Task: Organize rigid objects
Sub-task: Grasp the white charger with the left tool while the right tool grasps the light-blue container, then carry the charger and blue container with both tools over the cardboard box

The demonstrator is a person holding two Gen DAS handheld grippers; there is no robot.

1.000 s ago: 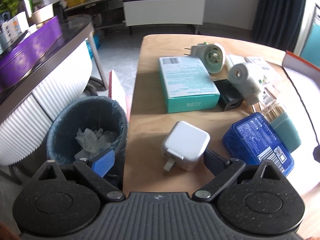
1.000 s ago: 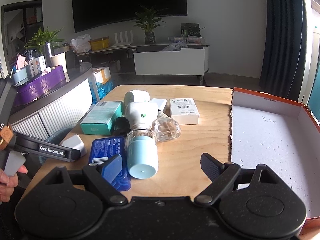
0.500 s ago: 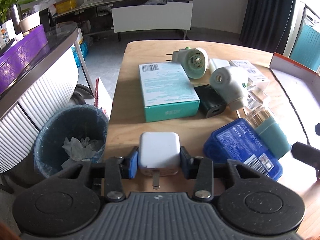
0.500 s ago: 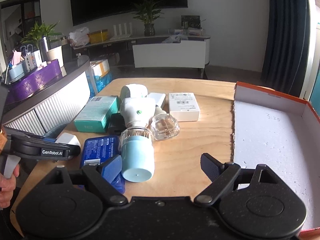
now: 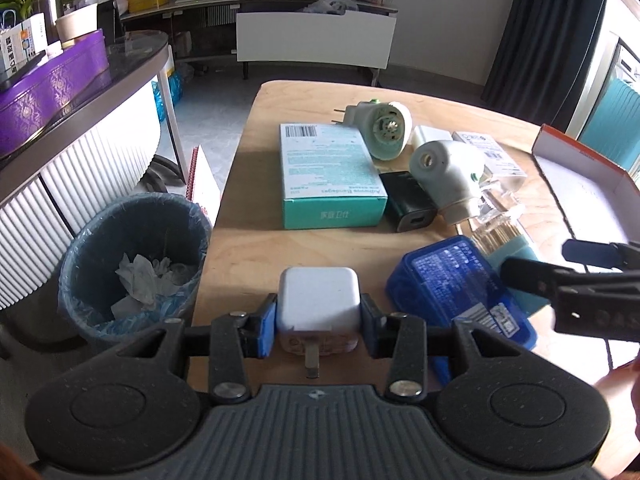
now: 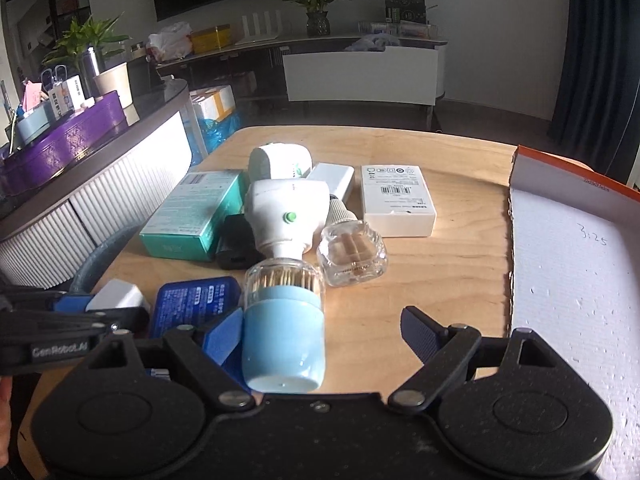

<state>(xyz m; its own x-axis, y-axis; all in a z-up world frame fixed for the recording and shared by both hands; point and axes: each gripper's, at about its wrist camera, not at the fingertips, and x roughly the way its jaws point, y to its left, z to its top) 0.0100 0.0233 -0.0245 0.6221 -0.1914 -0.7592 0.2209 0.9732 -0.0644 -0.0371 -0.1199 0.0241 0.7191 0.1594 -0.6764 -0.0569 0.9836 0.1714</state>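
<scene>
Your left gripper [image 5: 319, 322] is clamped on the white charger [image 5: 318, 300] at the table's [image 5: 256, 248] near edge, beside the blue case [image 5: 452, 280]. Your right gripper [image 6: 320, 330] is spread wide, holding nothing, with the toothpick jar [image 6: 284, 316] between its fingers.

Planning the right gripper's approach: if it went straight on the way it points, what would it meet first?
Probably the light blue toothpick holder, lying just ahead between the open fingers of the right gripper, nearer the left one. Beyond it sits a clear square bottle. Depth is uncertain.

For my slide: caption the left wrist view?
Left gripper jaws clamp a white charger above the wooden table.
</scene>
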